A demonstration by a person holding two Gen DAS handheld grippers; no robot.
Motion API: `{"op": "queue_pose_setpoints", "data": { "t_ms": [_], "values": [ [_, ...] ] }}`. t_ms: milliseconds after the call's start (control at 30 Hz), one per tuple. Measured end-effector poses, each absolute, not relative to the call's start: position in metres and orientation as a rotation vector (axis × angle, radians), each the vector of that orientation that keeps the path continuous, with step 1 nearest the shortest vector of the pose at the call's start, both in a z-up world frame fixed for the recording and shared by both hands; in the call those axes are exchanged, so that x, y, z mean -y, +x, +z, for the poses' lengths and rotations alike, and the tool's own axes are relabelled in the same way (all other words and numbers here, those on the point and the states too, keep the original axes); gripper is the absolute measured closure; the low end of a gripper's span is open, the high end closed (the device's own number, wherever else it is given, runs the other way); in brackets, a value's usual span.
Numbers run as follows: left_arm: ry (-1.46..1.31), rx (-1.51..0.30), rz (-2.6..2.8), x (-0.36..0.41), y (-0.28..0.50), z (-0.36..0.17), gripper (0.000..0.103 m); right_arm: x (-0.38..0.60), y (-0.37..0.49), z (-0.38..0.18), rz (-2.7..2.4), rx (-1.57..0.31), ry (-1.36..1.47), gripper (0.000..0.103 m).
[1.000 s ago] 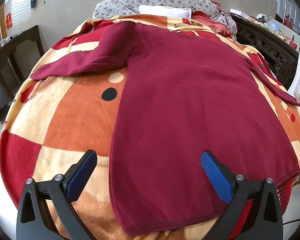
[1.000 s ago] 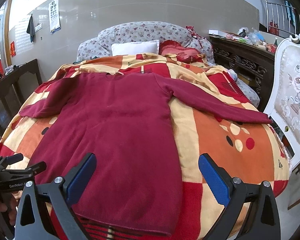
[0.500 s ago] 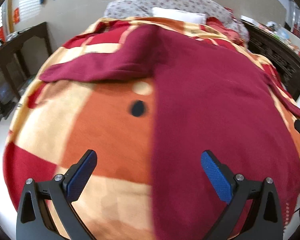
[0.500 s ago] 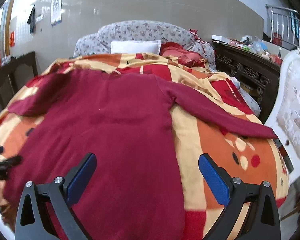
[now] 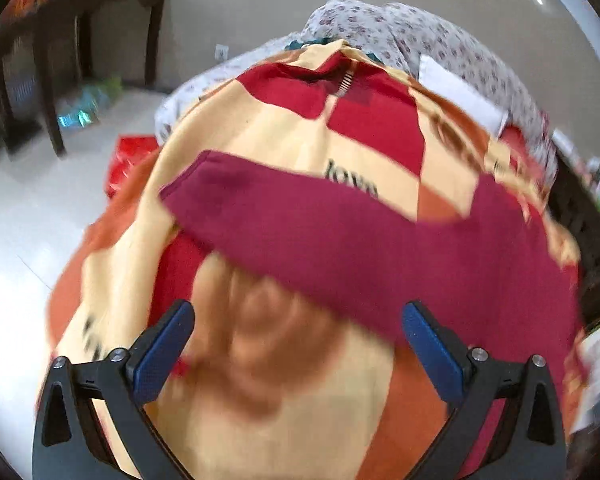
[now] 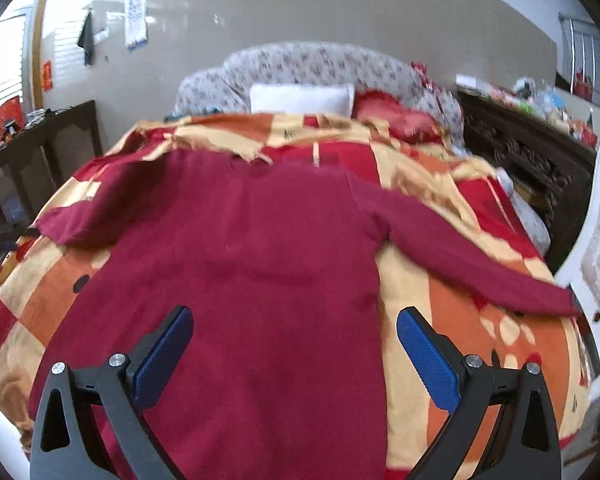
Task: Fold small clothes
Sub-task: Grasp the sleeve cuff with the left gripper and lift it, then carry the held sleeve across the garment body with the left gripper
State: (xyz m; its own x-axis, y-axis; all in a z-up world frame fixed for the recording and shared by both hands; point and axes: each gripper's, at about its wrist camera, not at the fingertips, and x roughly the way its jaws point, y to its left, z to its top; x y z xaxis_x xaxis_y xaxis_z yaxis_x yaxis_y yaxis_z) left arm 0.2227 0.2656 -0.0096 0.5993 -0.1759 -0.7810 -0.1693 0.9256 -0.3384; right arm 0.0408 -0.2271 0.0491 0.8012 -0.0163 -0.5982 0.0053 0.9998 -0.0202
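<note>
While motion blur smears the left view, both tools read clearly: left gripper (image 5: pixel 298 342) jaws spread wide, empty, above the blanket (image 5: pixel 284 420) near the bed's left edge. Right gripper (image 6: pixel 294 344) likewise agape, holding nothing. Maroon sweater (image 6: pixel 252 264) lies flat mid-bed, sleeves out toward both side edges.

The dark red long-sleeved garment (image 6: pixel 260 272) lies flat and unfolded on the checkered blanket (image 6: pixel 480 320); both sleeves are stretched out to the sides; the hem is toward the camera.
</note>
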Motion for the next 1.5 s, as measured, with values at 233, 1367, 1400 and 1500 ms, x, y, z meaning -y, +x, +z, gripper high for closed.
{"op": "queue_pose_setpoints", "data": {
  "t_ms": [233,1367,1400,1500],
  "values": [
    [-0.638,-0.979,-0.044,-0.301,0.254,-0.028,0.005,0.230,0.066,-0.011,-0.064,-0.746,-0.040,0.000],
    [-0.665,-0.476,0.277,-0.348,0.191,0.057,0.098,0.232,0.074,-0.036,-0.063,-0.807,-0.026,0.000],
    [-0.648,-0.450,0.256,-0.340,0.187,0.067,0.097,0.233,0.073,-0.036,-0.063,-0.807,-0.024,0.000],
    [-0.568,-0.391,0.088,-0.290,0.182,0.099,0.097,0.234,0.073,-0.035,-0.067,-0.800,-0.015,0.000]
  ]
}}
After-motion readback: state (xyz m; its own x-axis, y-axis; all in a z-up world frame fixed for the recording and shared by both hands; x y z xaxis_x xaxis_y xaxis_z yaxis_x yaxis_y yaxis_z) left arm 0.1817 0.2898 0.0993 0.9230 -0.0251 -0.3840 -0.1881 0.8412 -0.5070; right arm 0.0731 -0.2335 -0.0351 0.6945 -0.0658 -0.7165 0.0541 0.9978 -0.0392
